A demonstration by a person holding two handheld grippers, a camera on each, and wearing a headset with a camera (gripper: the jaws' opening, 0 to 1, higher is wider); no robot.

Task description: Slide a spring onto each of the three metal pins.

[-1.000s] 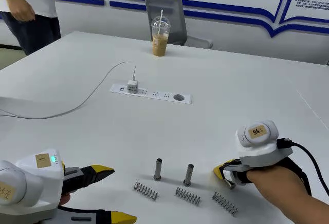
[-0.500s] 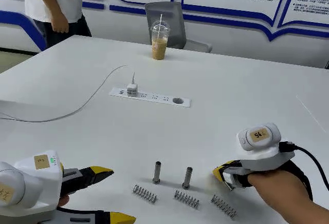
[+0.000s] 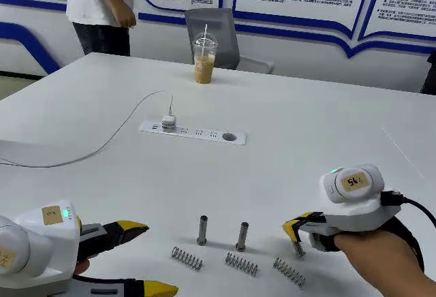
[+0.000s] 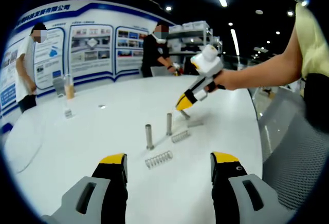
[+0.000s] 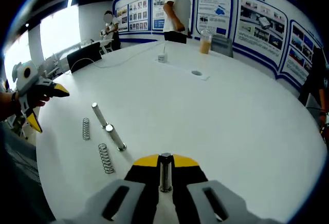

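The white desk [image 3: 286,140] takes most of the head view. At its far side stands a person [image 3: 102,1] in a white shirt, and beside this person there is a grey chair [image 3: 216,35]. A white power strip [image 3: 194,133] lies in the middle of the desk, with a charger [image 3: 168,121] plugged in it and a white cable [image 3: 102,144] that runs away to the left.

The left gripper [image 3: 146,259] is low at the left, above the desk, and its yellow-tipped fingers [image 4: 114,165] are wide apart with nothing between them. The right gripper [image 3: 294,232] is at the right of the parts, and its fingers are closed on a metal pin [image 5: 165,171], which they hold upright. The lower end of this pin is near the desk; I cannot tell if it touches.

A cup of iced coffee [image 3: 204,55] with a straw stands at the far edge, in front of the chair.

Between the two grippers, a second pin [image 3: 202,230] and a third pin [image 3: 242,236] stand upright on the desk, near to each other. In front of them three springs lie in a row, apart from the pins: the left spring [image 3: 187,258], the middle spring [image 3: 241,264] and the right spring [image 3: 289,272], which lies just below the right gripper. No spring is on a pin yet.
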